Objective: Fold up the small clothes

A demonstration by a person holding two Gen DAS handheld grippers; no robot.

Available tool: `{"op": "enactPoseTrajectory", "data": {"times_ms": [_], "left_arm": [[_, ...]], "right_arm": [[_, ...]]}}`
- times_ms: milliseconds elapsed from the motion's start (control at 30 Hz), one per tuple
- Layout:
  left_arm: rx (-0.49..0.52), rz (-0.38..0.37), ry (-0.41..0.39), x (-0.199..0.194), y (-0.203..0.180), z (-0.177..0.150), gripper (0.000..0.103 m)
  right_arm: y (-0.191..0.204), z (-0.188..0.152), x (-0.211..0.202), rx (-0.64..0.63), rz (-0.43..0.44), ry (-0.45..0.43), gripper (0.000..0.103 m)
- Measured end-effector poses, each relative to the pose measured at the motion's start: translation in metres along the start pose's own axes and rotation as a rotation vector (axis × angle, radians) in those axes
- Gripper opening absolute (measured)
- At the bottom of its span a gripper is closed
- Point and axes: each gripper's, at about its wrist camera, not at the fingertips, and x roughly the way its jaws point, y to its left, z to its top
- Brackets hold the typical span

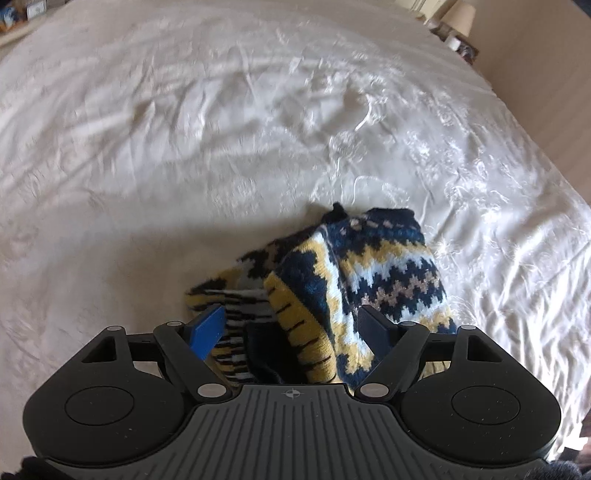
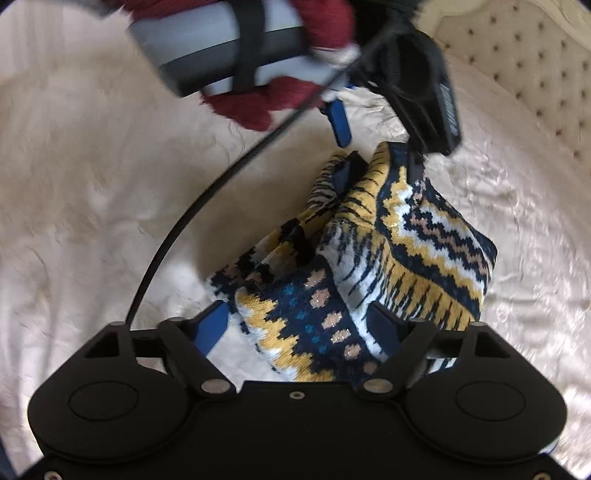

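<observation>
A small knitted garment [image 1: 354,273] in navy, yellow and white zigzag lies bunched on the white bedspread [image 1: 221,147]. My left gripper [image 1: 295,325] stands open with the garment's near end between its blue fingers [image 1: 207,326]. In the right wrist view the same garment [image 2: 388,251] runs from my right gripper [image 2: 299,325], which is open around its near end, up to the left gripper [image 2: 376,129] at its far end. Whether the fingers touch the cloth I cannot tell.
A tufted cream headboard [image 2: 535,74] stands at the right in the right wrist view. A black cable [image 2: 207,206] arcs across the bed. A red sleeve with a strapped grey device [image 2: 236,48] is above. A lamp and small items [image 1: 458,26] sit far right.
</observation>
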Motion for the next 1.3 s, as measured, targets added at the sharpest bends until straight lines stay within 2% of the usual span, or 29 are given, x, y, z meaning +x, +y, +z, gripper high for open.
{"op": "enactPoseTrajectory", "data": {"times_ms": [133, 167, 200, 233, 267, 300, 433, 533, 600, 667, 767, 833, 967, 1033, 1167, 1300], "left_arm": [[-0.012, 0.004, 0.032, 0.018, -0.001, 0.004, 0.077], [-0.010, 0.005, 0.033, 0.021, -0.002, 0.004, 0.075], [-0.004, 0.011, 0.033, 0.023, -0.002, 0.005, 0.069], [0.005, 0.023, 0.020, 0.023, -0.002, 0.005, 0.040], [0.010, 0.025, 0.007, 0.022, -0.002, 0.005, 0.021], [0.007, 0.022, -0.004, 0.020, -0.002, 0.006, 0.020], [0.017, 0.013, -0.067, 0.001, 0.001, 0.011, 0.018], [0.012, 0.044, -0.079, -0.005, 0.011, 0.011, 0.018], [-0.017, 0.070, -0.038, 0.004, 0.024, 0.007, 0.019], [-0.050, 0.081, 0.009, 0.017, 0.036, 0.001, 0.019], [-0.038, 0.103, 0.024, 0.028, 0.041, -0.008, 0.021], [-0.021, 0.110, 0.018, 0.030, 0.041, -0.009, 0.022], [-0.044, 0.116, 0.011, 0.030, 0.046, -0.010, 0.023], [-0.041, 0.132, 0.006, 0.029, 0.048, -0.013, 0.027], [-0.044, 0.150, -0.002, 0.025, 0.051, -0.018, 0.029], [-0.058, 0.171, -0.064, 0.000, 0.049, -0.019, 0.032]], "right_arm": [[0.004, 0.002, 0.010, -0.033, -0.032, 0.019, 0.057], [0.003, 0.003, 0.010, -0.024, -0.034, 0.016, 0.055], [0.002, 0.004, 0.009, -0.010, -0.032, 0.014, 0.047], [-0.002, 0.005, 0.008, 0.013, -0.017, 0.012, 0.029], [-0.006, 0.006, 0.007, 0.046, 0.004, 0.012, 0.019], [-0.011, 0.007, 0.004, 0.083, 0.019, 0.008, 0.016], [-0.026, 0.016, -0.018, 0.202, 0.068, -0.054, 0.016], [-0.023, 0.026, -0.021, 0.200, 0.103, -0.075, 0.016], [-0.017, 0.029, -0.008, 0.179, 0.132, -0.046, 0.016], [-0.007, 0.028, 0.013, 0.138, 0.165, 0.026, 0.018], [0.002, 0.021, 0.028, 0.087, 0.194, 0.064, 0.030], [0.002, 0.017, 0.023, 0.079, 0.210, 0.042, 0.045], [-0.013, 0.011, -0.002, 0.133, 0.241, -0.024, 0.050], [-0.026, 0.007, -0.017, 0.183, 0.245, -0.061, 0.054], [-0.062, 0.000, -0.040, 0.287, 0.212, -0.117, 0.056], [-0.103, -0.003, -0.037, 0.386, 0.178, -0.133, 0.066]]}}
